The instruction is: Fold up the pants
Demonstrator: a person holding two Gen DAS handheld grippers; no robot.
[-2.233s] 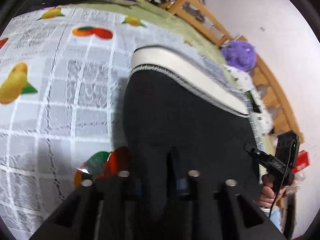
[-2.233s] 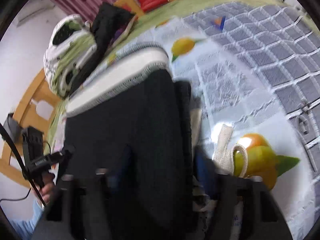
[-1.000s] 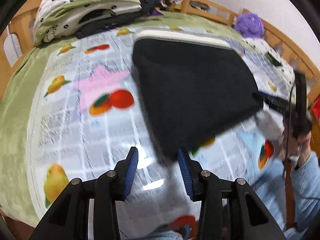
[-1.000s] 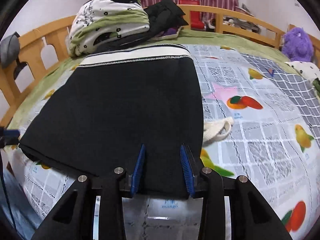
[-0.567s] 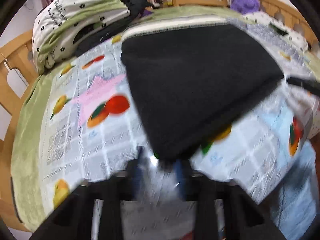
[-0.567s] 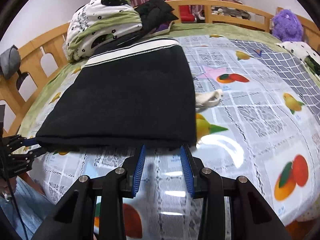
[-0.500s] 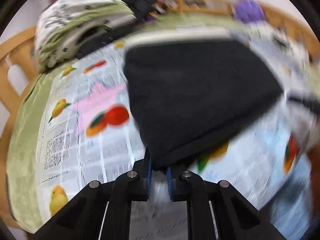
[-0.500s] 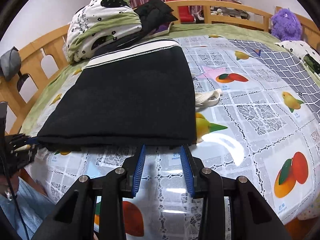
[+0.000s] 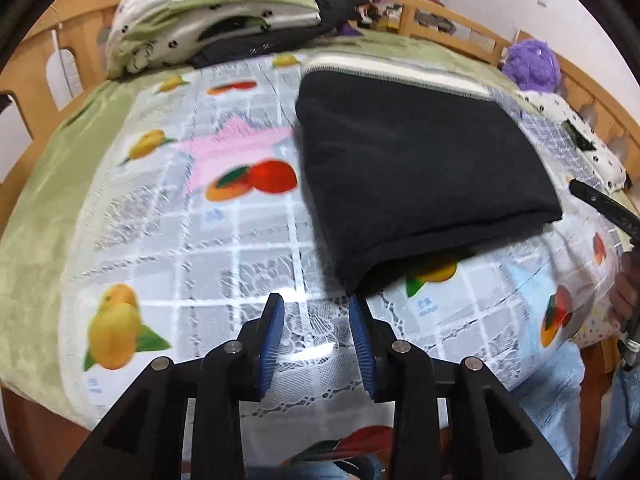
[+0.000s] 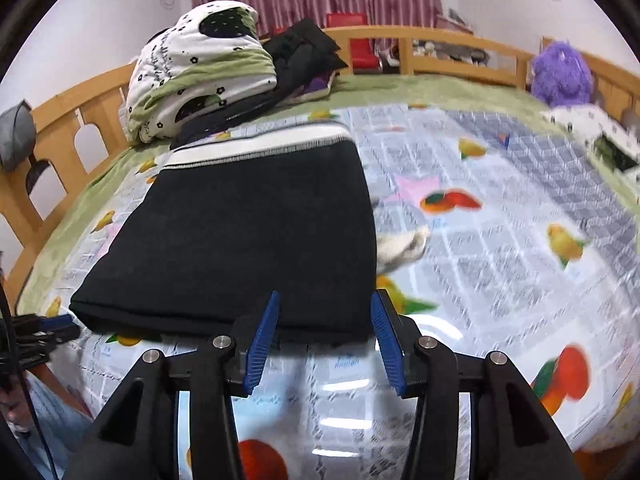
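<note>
The black pants lie folded on the fruit-print bed cover, white waistband at the far end. My left gripper hovers just short of their near corner, jaws opening, nothing between the blue pads. In the right wrist view the pants fill the middle. My right gripper hangs over their near folded edge with jaws opening; the edge shows between the fingertips and the pads do not press it. Each view catches the other gripper at its edge: the right gripper and the left gripper.
A white cloth cord lies against the pants' right side. A folded quilt and dark clothes are piled at the headboard. A purple plush toy sits by the wooden bed rail. The bed edge is just below both grippers.
Both grippers let go of the pants, which now lie folded flat. The left gripper shut near the corner, then opened and backed off. The right gripper rose and widened.
</note>
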